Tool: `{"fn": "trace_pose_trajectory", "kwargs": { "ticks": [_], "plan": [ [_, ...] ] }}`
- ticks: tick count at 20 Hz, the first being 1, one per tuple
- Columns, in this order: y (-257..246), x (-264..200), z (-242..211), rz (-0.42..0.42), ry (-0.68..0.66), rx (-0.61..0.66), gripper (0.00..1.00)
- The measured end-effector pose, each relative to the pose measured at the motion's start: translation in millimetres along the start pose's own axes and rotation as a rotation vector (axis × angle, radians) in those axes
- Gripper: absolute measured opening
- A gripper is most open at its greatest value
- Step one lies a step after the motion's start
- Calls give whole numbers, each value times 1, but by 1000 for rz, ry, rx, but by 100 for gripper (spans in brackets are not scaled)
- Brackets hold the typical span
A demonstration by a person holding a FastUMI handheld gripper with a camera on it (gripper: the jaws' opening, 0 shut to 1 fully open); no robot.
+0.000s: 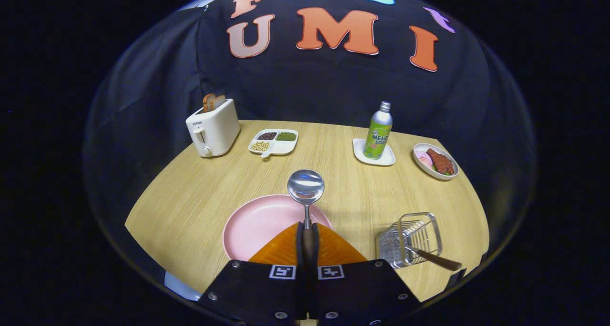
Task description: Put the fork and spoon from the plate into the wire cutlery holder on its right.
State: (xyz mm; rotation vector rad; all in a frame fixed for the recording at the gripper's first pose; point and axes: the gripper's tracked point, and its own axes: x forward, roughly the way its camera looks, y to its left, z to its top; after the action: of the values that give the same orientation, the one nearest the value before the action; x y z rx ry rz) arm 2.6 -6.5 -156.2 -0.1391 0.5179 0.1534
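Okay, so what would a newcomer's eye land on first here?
Probably the shiny metal spoon, clamped by its handle in the gripper, bowl raised beyond the fingers above the round pink plate. Next, the wire cutlery holder right of the plate, already holding a wooden-handled utensil.

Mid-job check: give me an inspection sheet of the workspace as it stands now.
Surface: wooden table, curved far edge.
Job's things: spoon gripped by its handle, bowl ahead of the fingers over the pink plate; wire holder right of the plate, a brown handle already leaning out of it.
Clutter: toaster with bread, divided dish of beans, bottle on a small white tray, bowl of food, all along the far edge.
Grippers: gripper shut on the spoon.
Cables: nothing seen.
Surroundings: black cloth wall behind the table.
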Motion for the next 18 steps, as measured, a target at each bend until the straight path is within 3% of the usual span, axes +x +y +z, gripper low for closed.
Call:
{"fn": "trace_pose_trajectory", "kwargs": {
  "ticks": [3, 8, 18],
  "plan": [
    [-34, -13, 14, -50, 16, -9, 2],
    [-90, -35, 24, -132, 103, -127, 2],
    [-153, -65, -18, -130, 463, -192, 2]
  ]
}}
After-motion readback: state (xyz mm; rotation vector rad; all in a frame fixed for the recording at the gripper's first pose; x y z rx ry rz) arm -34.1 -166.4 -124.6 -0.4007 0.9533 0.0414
